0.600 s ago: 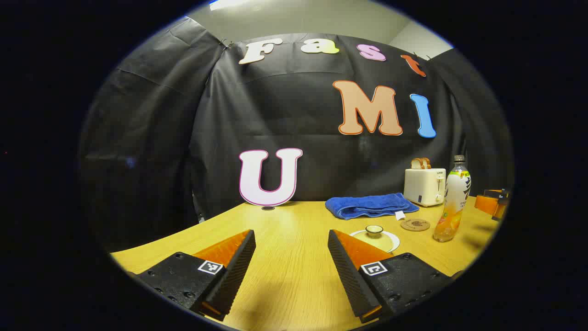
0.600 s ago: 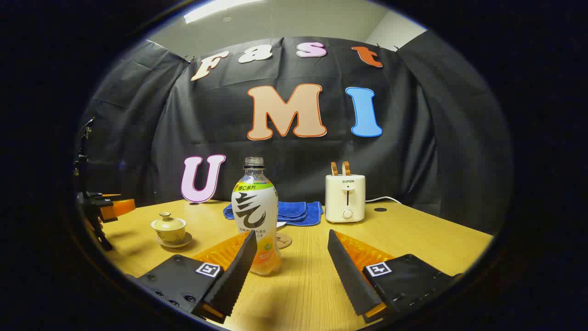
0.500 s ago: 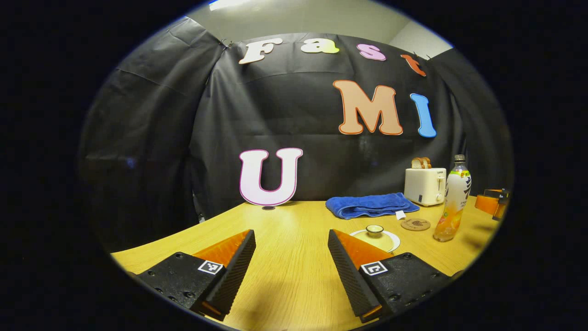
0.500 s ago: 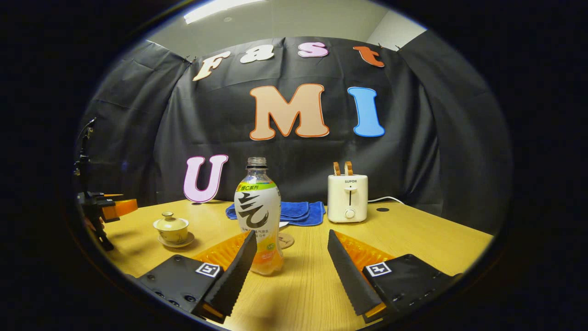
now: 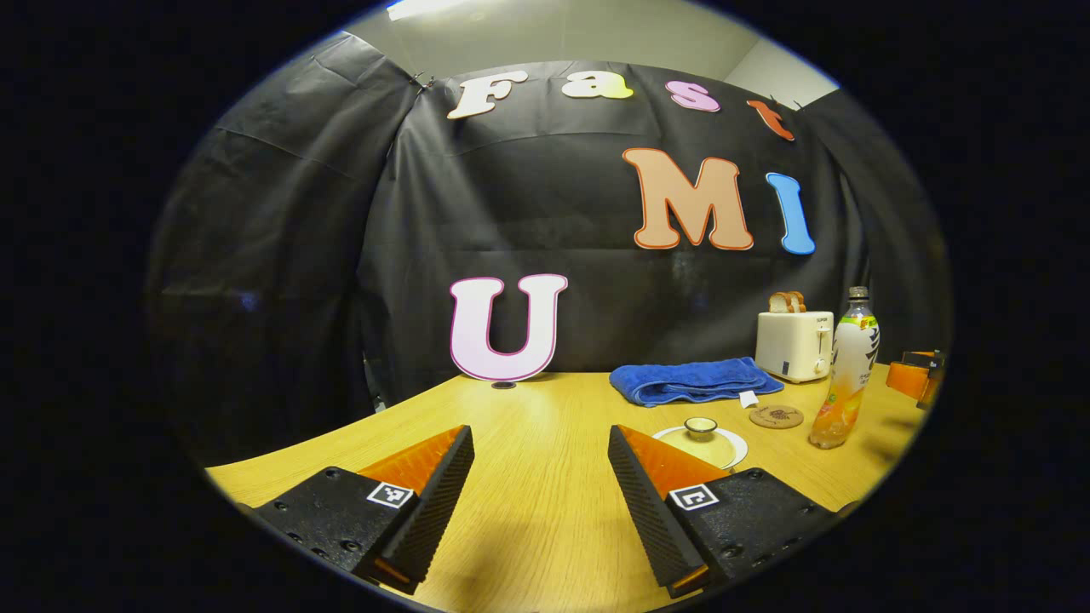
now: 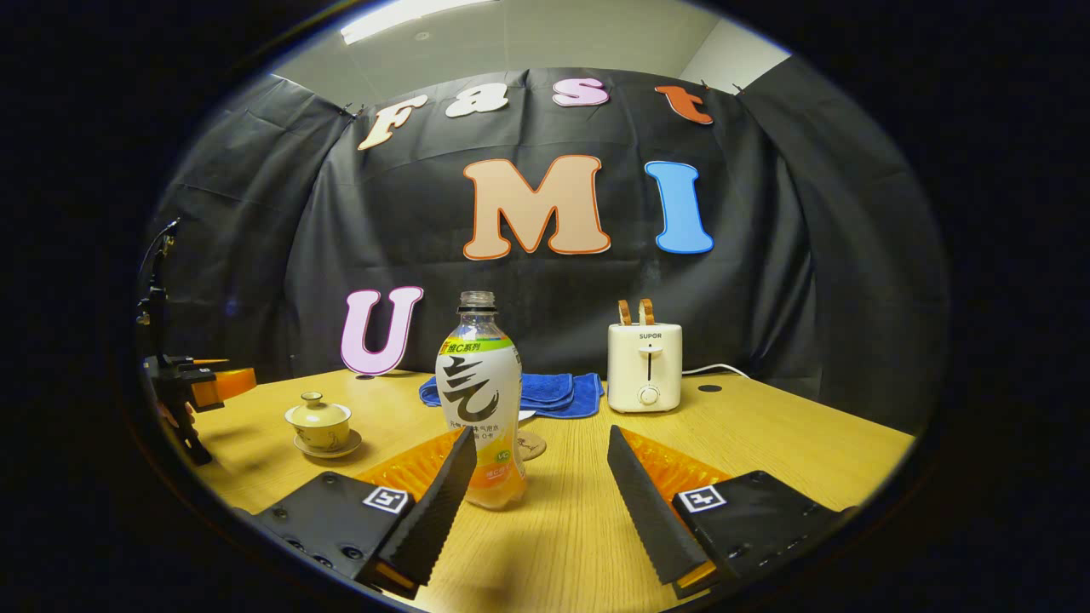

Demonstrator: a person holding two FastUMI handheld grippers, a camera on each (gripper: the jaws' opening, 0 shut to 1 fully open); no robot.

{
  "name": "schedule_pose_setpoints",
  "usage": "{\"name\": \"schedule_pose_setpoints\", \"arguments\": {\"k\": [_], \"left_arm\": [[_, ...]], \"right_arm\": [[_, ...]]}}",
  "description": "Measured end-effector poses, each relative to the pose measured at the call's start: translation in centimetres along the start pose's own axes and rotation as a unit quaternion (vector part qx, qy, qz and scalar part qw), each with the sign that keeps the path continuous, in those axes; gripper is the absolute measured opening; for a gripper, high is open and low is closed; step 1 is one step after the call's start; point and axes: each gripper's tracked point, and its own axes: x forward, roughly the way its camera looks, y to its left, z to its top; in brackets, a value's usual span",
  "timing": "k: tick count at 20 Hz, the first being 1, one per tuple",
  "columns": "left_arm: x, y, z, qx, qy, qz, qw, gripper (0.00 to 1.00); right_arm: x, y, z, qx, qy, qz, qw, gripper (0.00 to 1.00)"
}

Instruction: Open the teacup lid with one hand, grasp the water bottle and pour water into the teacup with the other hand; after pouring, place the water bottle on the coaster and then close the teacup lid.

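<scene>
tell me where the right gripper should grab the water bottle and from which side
Grip the water bottle around its labelled mid-body, coming in level from the front. It stands upright on the table, uncapped, just left of the open right gripper; a high or tilted grip would likely spill.

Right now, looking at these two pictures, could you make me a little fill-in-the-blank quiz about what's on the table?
1. The water bottle stands upright on the table with no ____ on its neck.
2. The teacup sits on a saucer with its ____ on.
3. Two slices of ____ stick out of the toaster.
4. The folded towel is ____ in colour.

Missing words: cap; lid; bread; blue
</scene>
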Motion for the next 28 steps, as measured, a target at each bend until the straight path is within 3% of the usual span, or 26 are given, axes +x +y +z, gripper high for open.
{"name": "schedule_pose_setpoints", "arguments": {"k": [7,13,18,28], "left_arm": [[0.0,-0.5,0.1,0.000,-0.001,-0.014,1.000,0.93],[0.9,-4.4,0.0,-0.002,-0.001,-0.103,0.995,0.92],[1.7,-8.6,-0.1,-0.005,0.000,-0.189,0.982,0.93],[3.8,-12.2,-0.6,0.004,0.021,-0.244,0.969,0.92]], "right_arm": [[0.0,-0.1,0.0,0.000,0.000,-0.006,1.000,0.97],[0.0,0.0,-0.1,0.000,0.001,-0.002,1.000,0.97],[0.0,0.0,0.0,0.000,0.000,-0.002,1.000,0.97],[0.0,0.2,0.0,0.000,0.001,0.004,1.000,0.97]]}}
